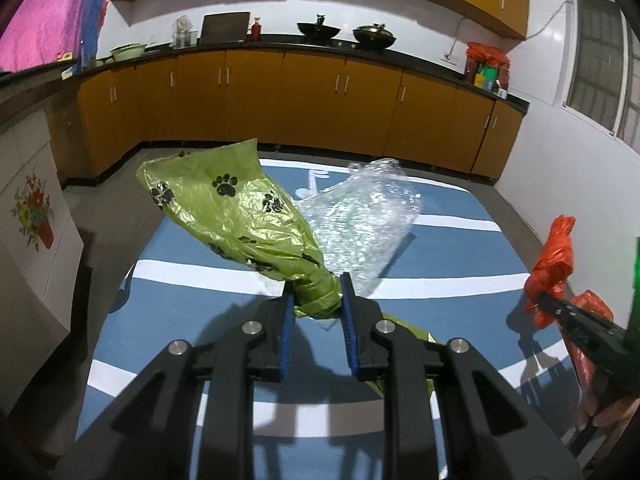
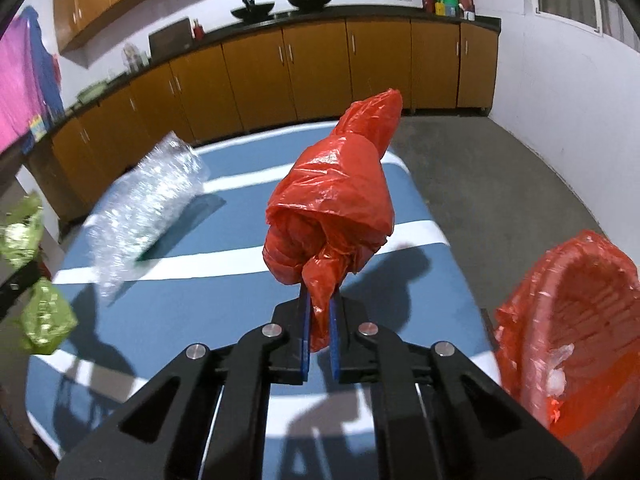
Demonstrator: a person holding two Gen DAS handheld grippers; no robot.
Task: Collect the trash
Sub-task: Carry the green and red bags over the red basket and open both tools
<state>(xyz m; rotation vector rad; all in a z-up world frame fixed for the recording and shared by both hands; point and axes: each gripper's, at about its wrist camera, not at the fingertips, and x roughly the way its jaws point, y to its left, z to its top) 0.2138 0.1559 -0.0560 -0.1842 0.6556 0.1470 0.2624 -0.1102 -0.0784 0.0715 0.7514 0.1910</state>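
Observation:
My left gripper (image 1: 317, 294) is shut on the twisted neck of a green plastic bag with black paw prints (image 1: 228, 208), held up over the blue mat (image 1: 200, 344). My right gripper (image 2: 319, 304) is shut on a crumpled red plastic bag (image 2: 332, 204), also lifted off the mat. In the left wrist view the red bag (image 1: 550, 268) shows at the right edge in that gripper. A piece of clear bubble wrap (image 1: 360, 216) lies on the mat beyond both grippers; it is the same bubble wrap (image 2: 148, 208) at the left of the right wrist view. The green bag (image 2: 28, 264) shows at that view's left edge.
A basket lined with a red bag (image 2: 568, 336) stands on the floor to the right of the mat, with bits of clear plastic inside. Wooden cabinets (image 1: 312, 96) under a dark counter run along the far wall. A white wall (image 2: 560, 92) closes the right side.

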